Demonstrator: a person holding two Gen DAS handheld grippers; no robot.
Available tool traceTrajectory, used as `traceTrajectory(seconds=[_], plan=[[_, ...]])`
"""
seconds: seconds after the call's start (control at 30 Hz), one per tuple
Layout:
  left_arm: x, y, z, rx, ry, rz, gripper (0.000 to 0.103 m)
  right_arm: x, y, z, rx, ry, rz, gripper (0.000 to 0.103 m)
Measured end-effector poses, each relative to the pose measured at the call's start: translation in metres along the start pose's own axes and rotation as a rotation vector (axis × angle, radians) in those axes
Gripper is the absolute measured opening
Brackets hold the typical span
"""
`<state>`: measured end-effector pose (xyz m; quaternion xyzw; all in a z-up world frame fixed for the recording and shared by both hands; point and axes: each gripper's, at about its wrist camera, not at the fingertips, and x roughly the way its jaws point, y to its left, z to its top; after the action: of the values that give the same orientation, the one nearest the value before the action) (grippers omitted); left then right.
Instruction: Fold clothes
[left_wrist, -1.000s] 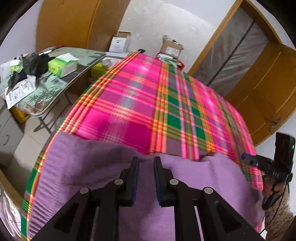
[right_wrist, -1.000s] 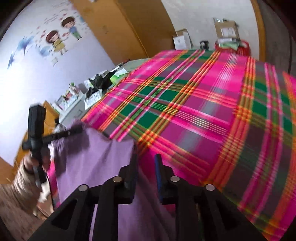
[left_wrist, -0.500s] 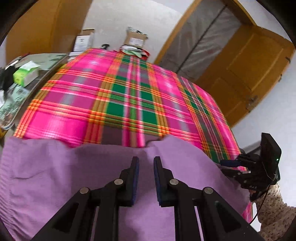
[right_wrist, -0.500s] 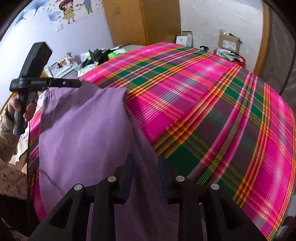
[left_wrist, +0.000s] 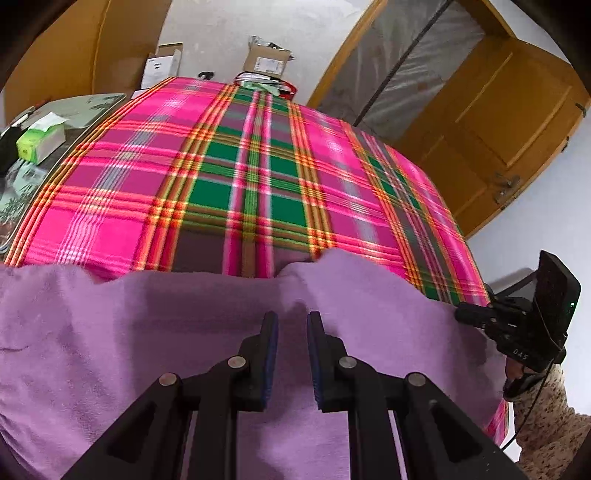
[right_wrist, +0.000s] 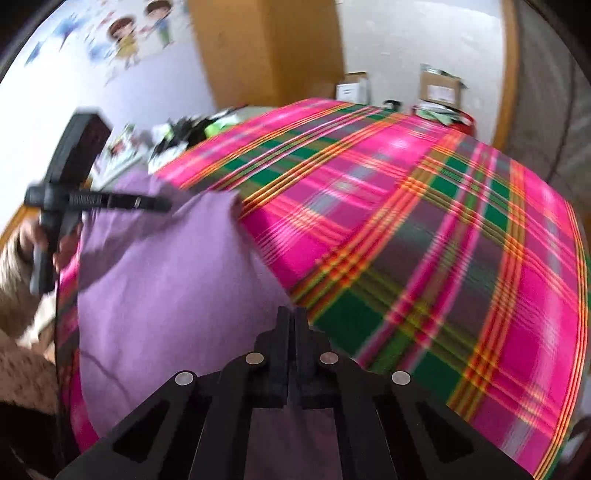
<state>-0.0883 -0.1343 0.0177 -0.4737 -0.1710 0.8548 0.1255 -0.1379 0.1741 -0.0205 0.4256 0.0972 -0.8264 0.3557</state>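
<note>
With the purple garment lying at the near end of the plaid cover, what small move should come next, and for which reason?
Probably close the left gripper on the purple garment. Its jaws stand apart over the cloth, while the right gripper looks shut at the garment's other edge, though whether it pinches cloth cannot be told. With both edges held, the garment could be lifted over the plaid cover to fold.

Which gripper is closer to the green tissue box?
Left. The left gripper is at the purple garment's end nearest the green tissue box; the right gripper is at the opposite end.
</note>
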Motion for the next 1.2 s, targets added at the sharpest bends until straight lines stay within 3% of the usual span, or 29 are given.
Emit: traceTrajectory(seconds=[0.13, 0.4, 0.5, 0.57, 0.67, 0.8, 0.87, 0.93, 1.07, 1.13, 1.2], plan=[[0.001, 0.006, -0.002, -0.025, 0.008, 0.013, 0.016, 0.005, -0.01, -0.002, 0.014, 0.017, -0.098, 0.001], [-0.001, 0.001, 0.0, -0.015, 0.002, 0.007, 0.016, -0.001, -0.008, 0.005, 0.063, -0.032, 0.043, 0.006], [0.001, -0.002, 0.004, -0.009, 0.002, 0.004, 0.016, 0.004, 0.007, 0.014, 0.036, -0.029, 0.132, 0.018], [0.004, -0.004, 0.006, -0.002, 0.006, 0.005, 0.016, 0.011, 0.018, 0.02, -0.002, -0.02, 0.144, 0.036], [0.006, -0.007, 0.01, 0.003, 0.006, 0.005, 0.016, 0.03, 0.031, 0.03, -0.062, 0.02, 0.157, 0.036], [0.007, -0.006, 0.011, 0.002, 0.007, 0.003, 0.016, 0.053, 0.04, 0.04, -0.087, 0.084, 0.18, 0.034], [0.007, -0.004, 0.011, -0.003, 0.009, 0.007, 0.016, 0.055, 0.04, 0.044, -0.067, 0.095, 0.242, 0.003], [0.007, -0.001, 0.012, -0.01, 0.008, 0.012, 0.016, 0.053, 0.037, 0.048, -0.035, 0.096, 0.325, 0.003], [0.007, 0.005, 0.014, -0.03, 0.002, 0.017, 0.016, 0.04, 0.007, 0.06, 0.16, 0.03, 0.515, 0.003], [0.008, 0.006, 0.014, -0.034, 0.004, 0.019, 0.016, 0.046, -0.007, 0.061, 0.194, 0.039, 0.395, 0.003], [0.009, 0.005, 0.014, -0.03, 0.009, 0.02, 0.016, 0.06, -0.016, 0.057, 0.248, 0.081, 0.39, 0.003]])
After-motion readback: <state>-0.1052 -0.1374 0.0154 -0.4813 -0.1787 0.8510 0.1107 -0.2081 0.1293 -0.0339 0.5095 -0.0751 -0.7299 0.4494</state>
